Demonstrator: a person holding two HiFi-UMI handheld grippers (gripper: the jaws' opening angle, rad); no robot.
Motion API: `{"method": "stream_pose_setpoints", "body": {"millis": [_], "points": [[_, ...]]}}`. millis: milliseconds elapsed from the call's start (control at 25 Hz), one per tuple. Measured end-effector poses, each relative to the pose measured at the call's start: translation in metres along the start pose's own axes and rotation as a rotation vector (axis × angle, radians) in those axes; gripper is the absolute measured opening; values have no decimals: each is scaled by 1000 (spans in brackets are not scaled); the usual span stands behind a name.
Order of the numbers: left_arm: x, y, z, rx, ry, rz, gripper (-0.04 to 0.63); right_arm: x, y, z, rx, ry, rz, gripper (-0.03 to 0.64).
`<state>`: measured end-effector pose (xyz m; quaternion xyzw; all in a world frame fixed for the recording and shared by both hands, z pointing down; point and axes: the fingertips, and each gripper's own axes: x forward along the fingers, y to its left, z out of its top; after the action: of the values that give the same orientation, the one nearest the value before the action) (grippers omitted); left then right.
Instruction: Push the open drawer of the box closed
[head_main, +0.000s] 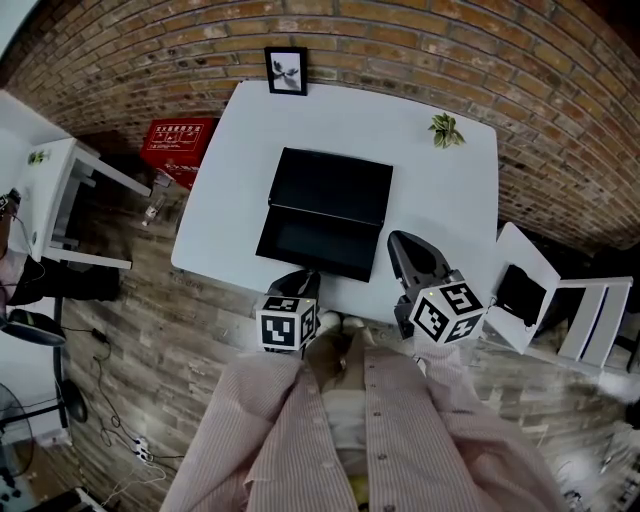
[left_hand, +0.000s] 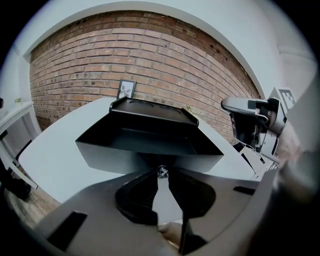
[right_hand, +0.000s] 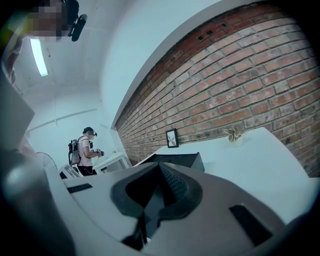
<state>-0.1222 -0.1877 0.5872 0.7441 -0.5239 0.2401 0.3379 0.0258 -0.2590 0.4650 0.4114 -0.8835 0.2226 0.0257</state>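
A black box (head_main: 332, 183) stands mid-table with its drawer (head_main: 318, 242) pulled out toward me. In the left gripper view the drawer (left_hand: 150, 146) shows as an open black tray with a small shiny knob (left_hand: 161, 171) on its front. My left gripper (left_hand: 161, 175) is shut on that knob, and in the head view the left gripper (head_main: 306, 276) sits at the drawer's front edge. My right gripper (head_main: 403, 240) hovers beside the drawer's right corner, apart from it. Seen from its own camera, the right gripper (right_hand: 159, 165) has its tips together and holds nothing, with the box (right_hand: 177, 160) beyond it.
On the white table (head_main: 440, 200), a framed picture (head_main: 287, 70) stands at the back edge and a small plant (head_main: 446, 130) at the back right. A red crate (head_main: 178, 140) and white shelf (head_main: 62, 200) lie left; a white chair (head_main: 565, 300) is to the right. A person (right_hand: 86, 150) stands far off.
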Motion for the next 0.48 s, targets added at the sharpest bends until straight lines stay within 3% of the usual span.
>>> {"method": "stream_pose_setpoints", "body": {"millis": [480], "points": [[8,1,7,-4,1,-6,64,-2,-6,3,3,-15,-22,3]]}}
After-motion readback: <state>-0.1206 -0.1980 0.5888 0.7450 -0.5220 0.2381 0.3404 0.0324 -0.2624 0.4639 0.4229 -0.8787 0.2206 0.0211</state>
